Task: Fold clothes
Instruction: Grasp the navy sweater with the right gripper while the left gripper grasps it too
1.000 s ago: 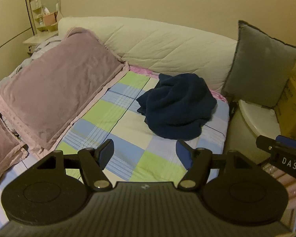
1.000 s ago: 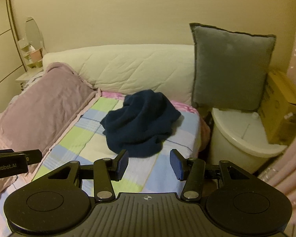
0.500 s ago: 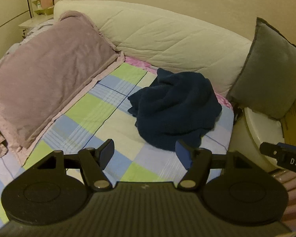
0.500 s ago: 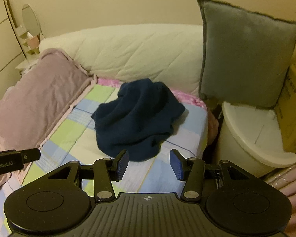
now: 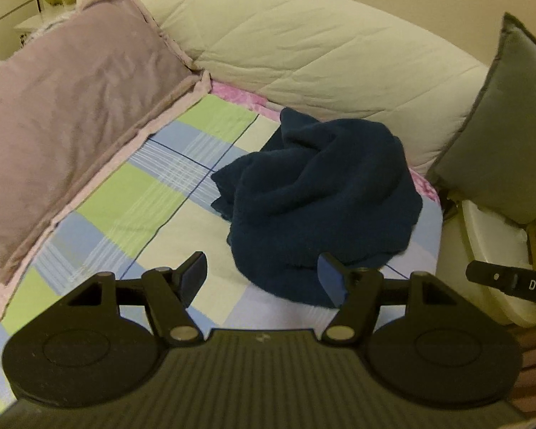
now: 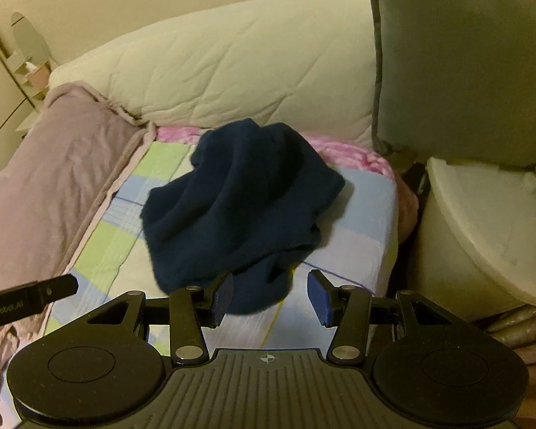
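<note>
A crumpled dark blue garment (image 5: 318, 200) (image 6: 239, 200) lies in a heap on the checked bedsheet (image 5: 132, 211) (image 6: 353, 246) near the bed's right edge. My left gripper (image 5: 262, 279) hovers just short of the heap's near edge, jaws wide open and holding nothing. My right gripper (image 6: 268, 296) hangs over the heap's near hem, jaws apart, with no cloth pinched between the pads. Each gripper's tip shows at the edge of the other's view.
A mauve pillow (image 5: 64, 121) lies along the left. A cream quilted roll (image 5: 321, 46) runs across the back. A grey cushion (image 6: 461, 60) leans over a white bin lid (image 6: 482, 211) beside the bed. A cardboard box sits at the far right.
Both grippers have come forward and down toward the dark blue garment, which now looms larger in both views. Jaw openings look unchanged.
</note>
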Demonstrator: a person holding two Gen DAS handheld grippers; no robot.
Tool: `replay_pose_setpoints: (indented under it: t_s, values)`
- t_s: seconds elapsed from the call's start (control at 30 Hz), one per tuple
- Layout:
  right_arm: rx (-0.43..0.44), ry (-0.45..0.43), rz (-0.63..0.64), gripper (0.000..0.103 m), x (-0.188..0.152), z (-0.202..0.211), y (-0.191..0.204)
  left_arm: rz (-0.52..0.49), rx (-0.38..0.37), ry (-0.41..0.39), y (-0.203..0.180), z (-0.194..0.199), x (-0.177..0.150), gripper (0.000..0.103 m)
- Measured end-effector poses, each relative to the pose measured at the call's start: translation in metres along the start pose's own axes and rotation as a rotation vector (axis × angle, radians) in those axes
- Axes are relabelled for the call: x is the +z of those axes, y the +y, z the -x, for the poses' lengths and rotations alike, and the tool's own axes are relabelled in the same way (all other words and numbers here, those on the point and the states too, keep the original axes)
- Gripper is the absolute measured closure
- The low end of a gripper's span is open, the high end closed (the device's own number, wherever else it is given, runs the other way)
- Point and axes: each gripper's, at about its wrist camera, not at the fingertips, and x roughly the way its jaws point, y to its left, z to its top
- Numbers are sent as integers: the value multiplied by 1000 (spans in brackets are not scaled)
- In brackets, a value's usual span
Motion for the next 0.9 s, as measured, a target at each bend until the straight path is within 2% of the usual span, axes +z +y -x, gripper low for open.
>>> replay_pose_setpoints:
  t_s: [0.3, 0.47, 0.5, 0.53, 0.57, 0.8, 0.9]
  values:
    - [-7, 36, -66, 53, 17, -77, -22, 29, -5, 65, 11, -80, 18, 38]
    - [-3, 93, -200, 53, 21, -124, -39, 48, -19, 94, 18, -119, 22, 38]
    - [1, 104, -233, 50, 22, -132, -43, 50, -25, 98, 19, -127, 22, 38]
    - [4, 108, -263, 27, 22, -140, -46, 53, -30, 101, 20, -134, 22, 38]
    - [8, 111, -292, 11, 23, -147, -50, 54, -34, 103, 21, -141, 22, 38]
    - [4, 138, -307, 11, 29, -190, -55, 107, -60, 114, 28, -187, 25, 38]
    - [16, 155, -306, 14, 29, -205, -52, 120, -99, 118, 28, -201, 25, 40]
